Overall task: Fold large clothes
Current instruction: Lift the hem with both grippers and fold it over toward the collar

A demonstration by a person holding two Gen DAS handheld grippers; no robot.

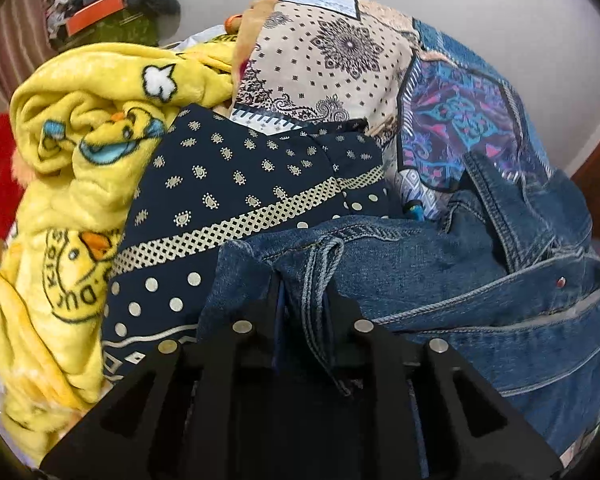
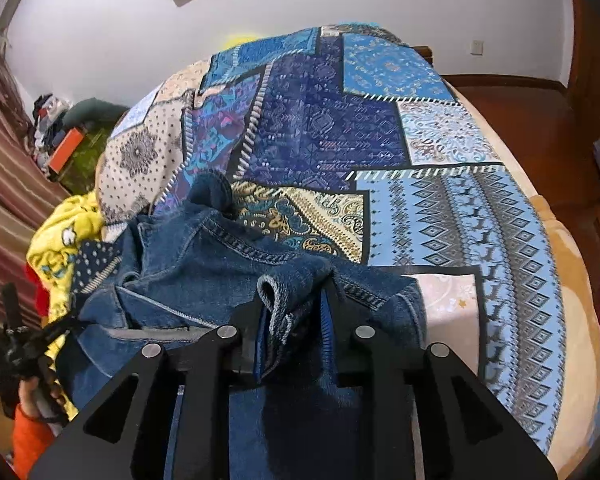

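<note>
Left tongs [image 1: 302,300]: we see both fingers pinched on a seam strip of the denim jacket [image 1: 460,264], bunched near right against a navy dotted cloth [image 1: 236,184].

Right tongs [image 2: 290,312]: we note them clamping a jacket fold, the denim heaped on the near-left patchwork bedspread [image 2: 440,200].

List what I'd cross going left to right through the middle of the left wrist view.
Red plush item → yellow duck blanket → navy paisley cloth → patchwork bedspread → denim garment, a fold of it pinched in the left gripper.
</note>
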